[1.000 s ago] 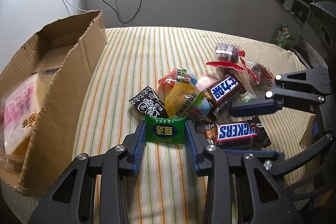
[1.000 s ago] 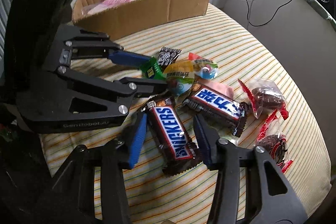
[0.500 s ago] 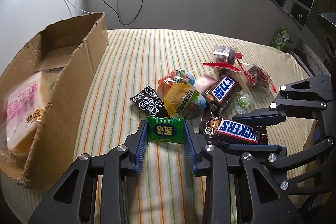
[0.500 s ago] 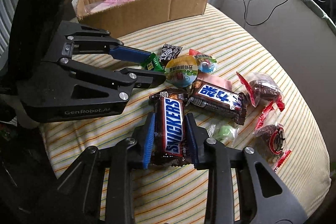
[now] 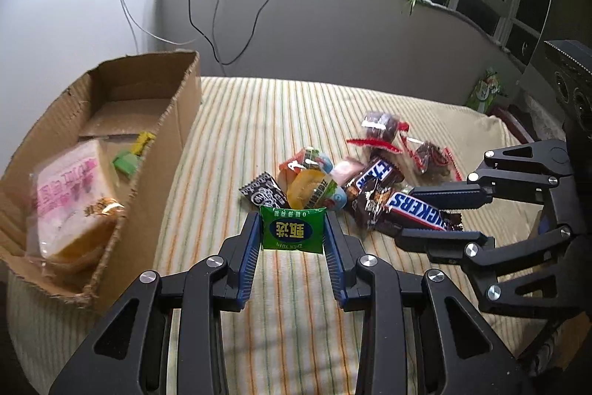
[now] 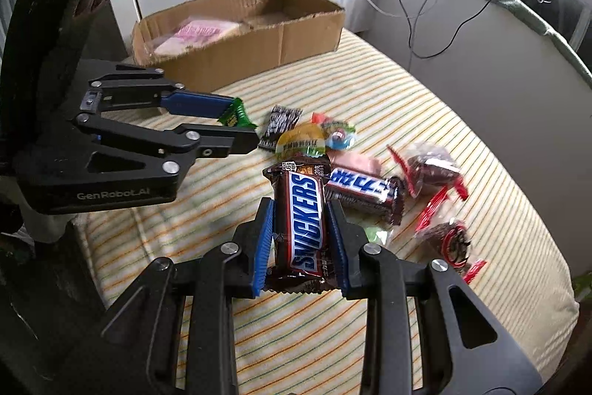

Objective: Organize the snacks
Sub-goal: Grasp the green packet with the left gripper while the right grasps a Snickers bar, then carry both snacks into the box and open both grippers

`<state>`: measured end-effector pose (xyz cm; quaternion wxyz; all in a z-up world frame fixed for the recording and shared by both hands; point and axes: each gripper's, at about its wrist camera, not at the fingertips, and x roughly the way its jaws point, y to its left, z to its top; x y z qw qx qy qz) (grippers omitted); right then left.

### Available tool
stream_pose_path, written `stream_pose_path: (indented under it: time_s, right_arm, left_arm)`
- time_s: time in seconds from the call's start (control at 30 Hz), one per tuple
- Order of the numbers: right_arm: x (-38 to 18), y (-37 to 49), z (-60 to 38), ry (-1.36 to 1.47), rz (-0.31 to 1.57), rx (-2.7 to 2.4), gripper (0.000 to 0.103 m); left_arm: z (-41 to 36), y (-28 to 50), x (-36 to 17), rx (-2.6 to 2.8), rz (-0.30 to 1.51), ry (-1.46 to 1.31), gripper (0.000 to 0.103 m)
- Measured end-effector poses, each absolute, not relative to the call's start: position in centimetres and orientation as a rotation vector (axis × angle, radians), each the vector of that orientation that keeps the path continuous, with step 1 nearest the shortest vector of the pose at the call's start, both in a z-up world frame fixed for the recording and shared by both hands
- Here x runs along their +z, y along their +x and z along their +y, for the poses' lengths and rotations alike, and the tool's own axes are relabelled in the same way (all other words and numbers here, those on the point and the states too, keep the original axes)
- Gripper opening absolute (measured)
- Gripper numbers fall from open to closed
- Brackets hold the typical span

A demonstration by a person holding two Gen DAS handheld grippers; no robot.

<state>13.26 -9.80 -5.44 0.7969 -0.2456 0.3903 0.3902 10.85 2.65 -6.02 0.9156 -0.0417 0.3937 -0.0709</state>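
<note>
We have both grippers loaded. Our left gripper (image 5: 292,239) pinches the green snack packet (image 5: 293,231) by its 2 side edges, and our right gripper (image 6: 300,236) has just closed on the Snickers bar (image 6: 301,221), blue pads pressed against its long sides. Both snacks look lifted off the striped bed (image 5: 259,136), though the gap beneath is hard to judge.

The cardboard box (image 5: 174,121) sits at the bed's left edge and already holds a pink-printed bread bag (image 5: 70,202) and 2 small yellow-green sweets (image 5: 131,154), so the sorting seems under way but far from finished.

Left on the bed, clustered near the middle: a black-and-white sachet (image 5: 262,193), a yellow jelly cup (image 5: 310,189), a colourful wrapped sweet (image 5: 314,160), a pink wrapper (image 5: 347,169), a second Snickers bar (image 6: 360,189) with non-Latin lettering, a small pale green sweet (image 6: 375,234), and 2 clear red-trimmed packs with dark cakes (image 6: 429,169). We judge about 8 pieces remain after these 2 reach the box
</note>
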Motion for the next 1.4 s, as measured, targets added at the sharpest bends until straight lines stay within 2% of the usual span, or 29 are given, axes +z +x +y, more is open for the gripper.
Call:
stream_pose_path:
  time_s: [0.73,1.4]
  right_arm:
    - [-0.1,13.9,-1.6,-0.487,0.724,0.894,0.030]
    - [-1.4,18.7,7.0,-0.481,0.749,0.926,0.030]
  left_arm:
    - [12.2,8.2,-1.9,0.012,0.672,-0.167,0.032]
    - [17.9,9.1,-2.5,0.096,0.656,-0.225,0.032]
